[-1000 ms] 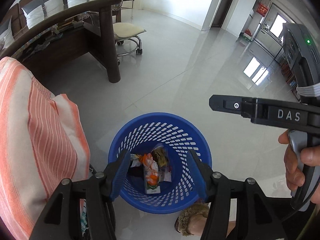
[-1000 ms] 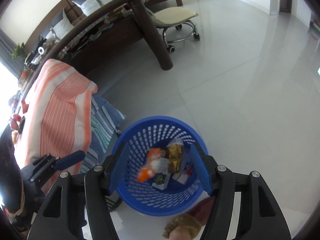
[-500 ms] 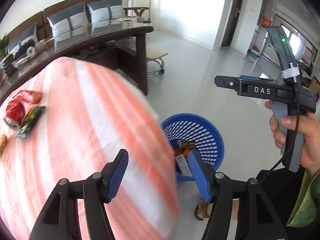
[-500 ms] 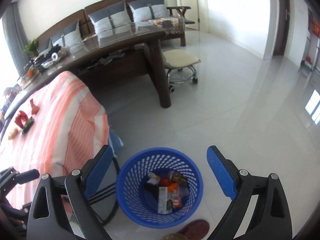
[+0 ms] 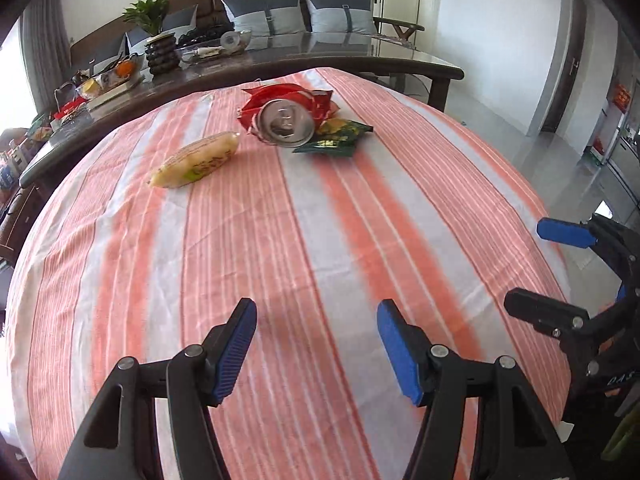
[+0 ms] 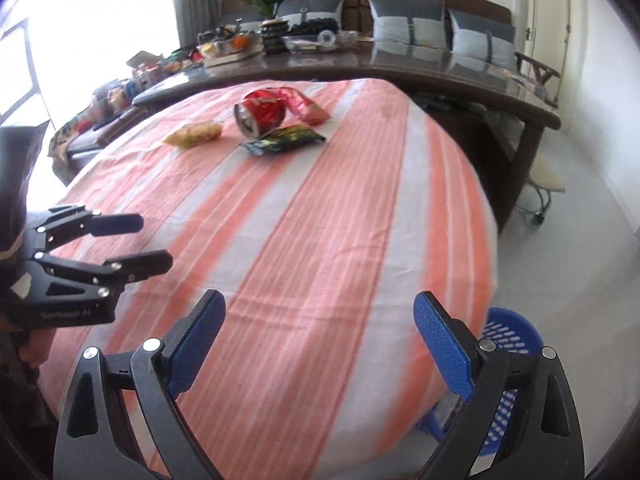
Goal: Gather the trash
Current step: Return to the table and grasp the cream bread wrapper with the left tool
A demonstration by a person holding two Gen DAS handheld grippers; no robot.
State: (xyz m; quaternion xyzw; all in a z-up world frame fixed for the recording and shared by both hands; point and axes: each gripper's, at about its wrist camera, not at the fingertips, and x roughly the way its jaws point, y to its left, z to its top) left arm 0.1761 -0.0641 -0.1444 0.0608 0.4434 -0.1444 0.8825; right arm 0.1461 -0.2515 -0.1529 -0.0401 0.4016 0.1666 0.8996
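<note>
Trash lies at the far side of the orange-striped tablecloth (image 5: 312, 240): a red drink can (image 5: 285, 120) on its side, a red wrapper (image 5: 304, 96) behind it, a dark green snack packet (image 5: 334, 140) to its right and a yellow packet (image 5: 196, 160) to its left. They also show in the right wrist view: the can (image 6: 260, 116), the green packet (image 6: 284, 140), the yellow packet (image 6: 194, 134). My left gripper (image 5: 316, 344) is open and empty over the near cloth. My right gripper (image 6: 318, 344) is open and empty. The blue trash basket (image 6: 508, 336) stands on the floor at the table's right edge.
A long dark counter (image 5: 280, 68) with a plant, bowls and clutter runs behind the table, with a sofa and grey cushions beyond. A stool (image 6: 544, 184) stands on the glossy tiled floor (image 5: 560, 152) to the right.
Both grippers have swung up from over the blue basket to face across the table. The right gripper's jaws have opened wider. The trash on the cloth has come into view.
</note>
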